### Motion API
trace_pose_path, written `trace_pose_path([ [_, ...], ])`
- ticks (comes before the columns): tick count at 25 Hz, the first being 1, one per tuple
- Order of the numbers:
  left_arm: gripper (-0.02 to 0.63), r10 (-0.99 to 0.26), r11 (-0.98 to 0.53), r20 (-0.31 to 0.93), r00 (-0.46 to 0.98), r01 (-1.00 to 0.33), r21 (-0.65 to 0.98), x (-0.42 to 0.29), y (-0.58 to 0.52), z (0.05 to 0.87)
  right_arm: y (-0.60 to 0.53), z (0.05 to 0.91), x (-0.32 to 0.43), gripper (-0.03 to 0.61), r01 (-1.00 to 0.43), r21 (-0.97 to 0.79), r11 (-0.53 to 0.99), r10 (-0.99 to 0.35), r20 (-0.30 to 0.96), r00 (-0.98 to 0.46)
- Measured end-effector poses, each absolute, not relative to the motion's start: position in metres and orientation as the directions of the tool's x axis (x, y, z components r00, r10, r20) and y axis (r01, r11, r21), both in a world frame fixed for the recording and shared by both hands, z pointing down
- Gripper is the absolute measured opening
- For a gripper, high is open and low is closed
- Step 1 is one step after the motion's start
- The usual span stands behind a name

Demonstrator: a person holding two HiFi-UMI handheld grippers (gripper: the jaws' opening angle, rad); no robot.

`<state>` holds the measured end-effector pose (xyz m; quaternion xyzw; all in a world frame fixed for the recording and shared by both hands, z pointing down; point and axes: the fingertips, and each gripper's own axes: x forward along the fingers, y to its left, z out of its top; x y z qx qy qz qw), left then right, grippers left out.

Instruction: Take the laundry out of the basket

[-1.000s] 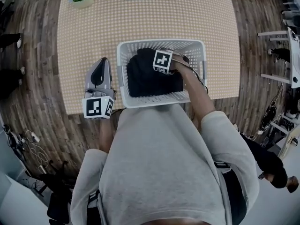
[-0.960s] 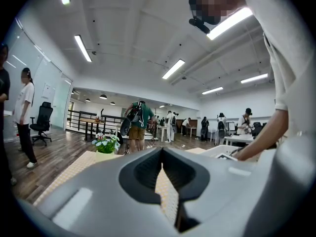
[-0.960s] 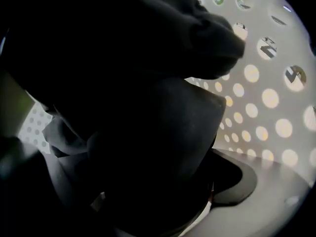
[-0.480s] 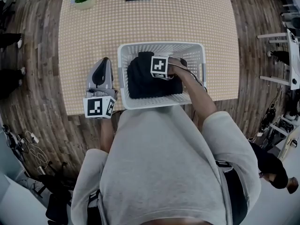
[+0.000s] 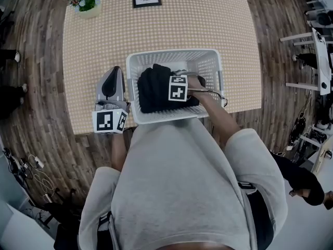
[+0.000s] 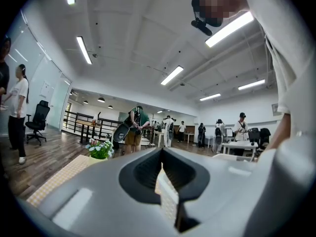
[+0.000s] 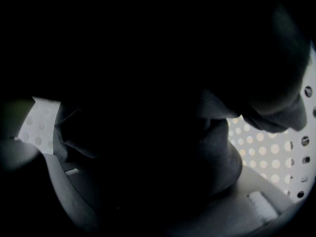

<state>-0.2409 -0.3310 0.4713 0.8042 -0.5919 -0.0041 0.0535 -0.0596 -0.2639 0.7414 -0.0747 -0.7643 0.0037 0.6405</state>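
In the head view the white basket (image 5: 171,52) stands on the table (image 5: 208,20) close to the person's edge. The dark laundry (image 5: 152,85) is inside it, heaped toward the basket's left half. The right gripper (image 5: 175,90) points steeply down into the basket, its marker cube sitting over the cloth. The left gripper (image 5: 114,73) lies level just outside the basket's left wall, apart from the laundry.

In the left gripper view the jaws are drawn together with only a thin slit between them and nothing in it. They point away across the room, not toward the basket.

In the right gripper view dark cloth fills nearly the whole frame, with the basket's perforated white wall showing only at the sides. The jaws have just been closing, and a thick fold of the laundry is bunched between them — they look pinched on it.

The step in hand appears to be the grasp itself, so the garment is caught but not yet out. The next move calls for a straight lift high enough that the trailing cloth clears the basket's rim, then a carry over the table beyond the basket. The bulk may drag or snag on the wall.
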Motion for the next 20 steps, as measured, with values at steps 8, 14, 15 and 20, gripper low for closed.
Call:
trace_pose_path([
  [8, 0.011, -0.955, -0.290, 0.037, 0.295, -0.952, 0.102, -0.239, -0.323, 0.465, -0.285, 0.718, -0.060, 0.148, 0.000, 0.199, 0.980, -0.190, 0.933, -0.305],
  [14, 0.011, -0.954, -0.296, 0.030, 0.300, -0.951, 0.089, -0.235, -0.317, 0.459, -0.322, 0.684, -0.059, 0.134, -0.198, 0.341, 0.919, -0.393, 0.837, -0.380],
  [15, 0.011, -0.953, -0.297, 0.029, 0.301, -0.951, 0.085, -0.234, -0.317, 0.458, -0.328, 0.673, -0.059, 0.129, -0.243, 0.352, 0.904, -0.424, 0.814, -0.397],
  [20, 0.012, -0.950, -0.309, 0.023, 0.311, -0.949, 0.065, -0.225, -0.314, 0.451, -0.345, 0.634, -0.058, 0.087, -0.398, 0.359, 0.844, -0.522, 0.722, -0.454],
])
